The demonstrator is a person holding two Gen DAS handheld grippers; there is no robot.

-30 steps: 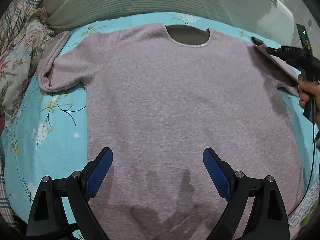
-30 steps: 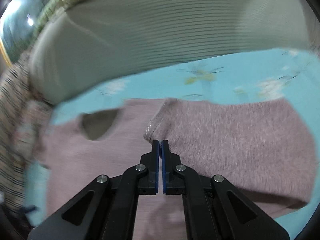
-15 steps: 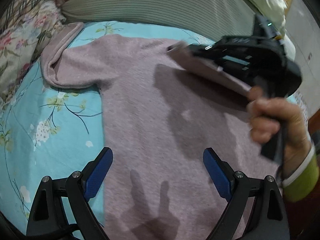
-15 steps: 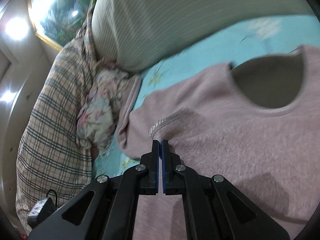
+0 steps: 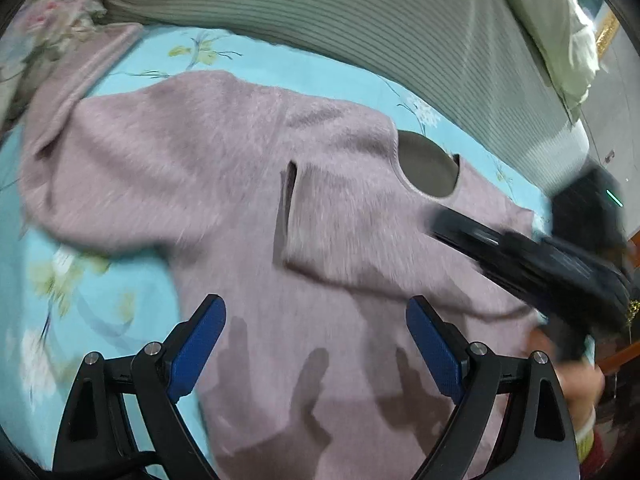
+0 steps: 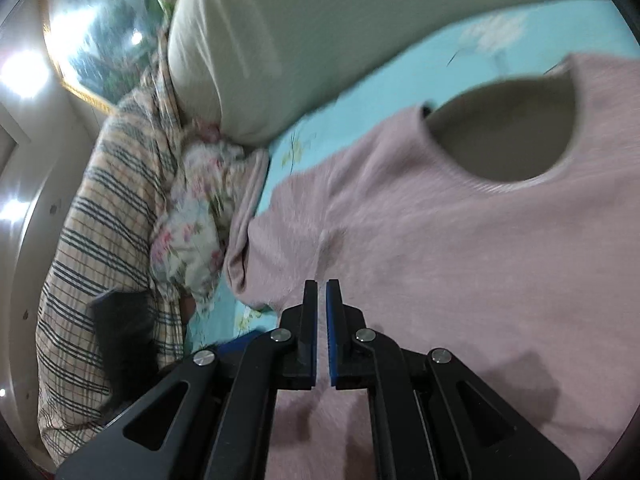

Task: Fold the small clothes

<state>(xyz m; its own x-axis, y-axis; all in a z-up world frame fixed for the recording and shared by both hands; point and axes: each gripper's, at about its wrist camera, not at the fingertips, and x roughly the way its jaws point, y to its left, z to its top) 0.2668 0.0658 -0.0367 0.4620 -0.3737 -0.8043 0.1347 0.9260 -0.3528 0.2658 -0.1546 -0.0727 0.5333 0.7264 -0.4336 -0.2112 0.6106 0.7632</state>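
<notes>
I saw the sweater (image 5: 248,184) lying on the bedsheet (image 5: 100,292), one sleeve (image 5: 360,224) folded across its chest, the pillow (image 5: 360,20) behind it.

Pink fuzzy sweater (image 5: 224,168), front up on my bed.
One sleeve lies folded across the chest, its cuff (image 5: 286,208) near the middle, just beside the round neck opening (image 5: 428,168). The other sleeve still runs outward, its end doubled over. Body spread flat, hem toward me.
</notes>
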